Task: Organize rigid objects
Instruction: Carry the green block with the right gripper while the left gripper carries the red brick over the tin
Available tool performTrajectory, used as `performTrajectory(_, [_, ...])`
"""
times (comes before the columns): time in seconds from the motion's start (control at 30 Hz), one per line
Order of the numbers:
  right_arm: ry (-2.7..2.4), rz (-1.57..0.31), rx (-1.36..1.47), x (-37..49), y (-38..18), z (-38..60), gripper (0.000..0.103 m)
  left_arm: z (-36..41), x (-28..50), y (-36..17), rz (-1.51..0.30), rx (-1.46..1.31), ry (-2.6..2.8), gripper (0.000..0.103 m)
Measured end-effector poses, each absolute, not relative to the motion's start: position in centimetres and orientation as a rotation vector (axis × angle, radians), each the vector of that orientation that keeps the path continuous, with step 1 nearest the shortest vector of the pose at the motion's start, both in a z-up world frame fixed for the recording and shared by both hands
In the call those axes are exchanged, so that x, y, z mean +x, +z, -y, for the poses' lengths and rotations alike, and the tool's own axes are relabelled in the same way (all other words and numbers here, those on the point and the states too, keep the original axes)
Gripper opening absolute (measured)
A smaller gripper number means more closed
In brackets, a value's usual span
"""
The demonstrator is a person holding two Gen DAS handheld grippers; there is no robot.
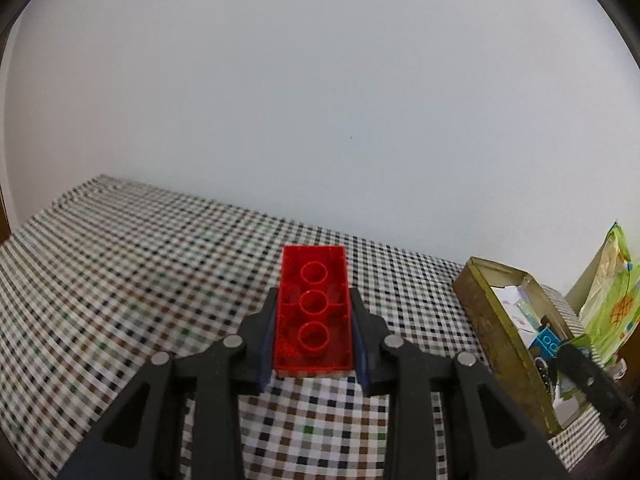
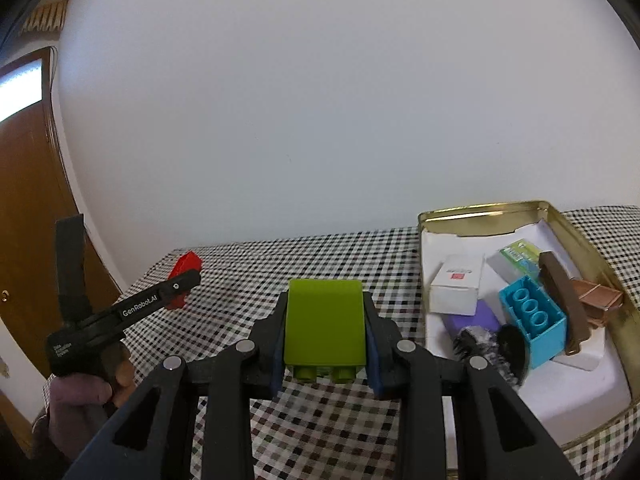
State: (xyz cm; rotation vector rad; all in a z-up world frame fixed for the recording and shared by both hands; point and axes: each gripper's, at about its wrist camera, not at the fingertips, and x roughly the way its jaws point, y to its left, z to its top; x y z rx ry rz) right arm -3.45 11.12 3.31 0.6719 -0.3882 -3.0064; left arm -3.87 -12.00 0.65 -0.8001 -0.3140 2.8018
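My left gripper (image 1: pixel 313 320) is shut on a red toy brick (image 1: pixel 313 308), underside up with three round tubes showing, held above the checkered tablecloth (image 1: pixel 140 264). The left gripper also shows in the right wrist view (image 2: pixel 180 284) at far left, with the red brick (image 2: pixel 185 265) in its tip. My right gripper (image 2: pixel 325 332) is shut on a green brick (image 2: pixel 325 322), studs facing down. A gold tin (image 2: pixel 480 210) lies to the right and holds a blue brick (image 2: pixel 534 320), a white box (image 2: pixel 456 288) and other small items. The tin also shows in the left wrist view (image 1: pixel 492 320).
A white wall stands behind the table. A brown door (image 2: pixel 28 208) is at the left. A green printed bag (image 1: pixel 612 280) stands behind the tin. A black brush (image 2: pixel 492 346) and a brown bar (image 2: pixel 564 300) lie in the tin.
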Motion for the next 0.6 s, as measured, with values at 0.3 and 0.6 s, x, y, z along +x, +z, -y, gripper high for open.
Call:
performTrajectory(0.3, [-3.062,0.376,0.655,-2.8,4.3,-11.9,0.034,9.0,-3.6,0.3,0.15,-0.781,2.806,0.03])
performTrajectory(0.6, [-3.137,0.352,0.659,-1.8,4.5,-14.1,0.034,4.3,-2.6,-0.2,0.05,-0.787,2.804,0.03])
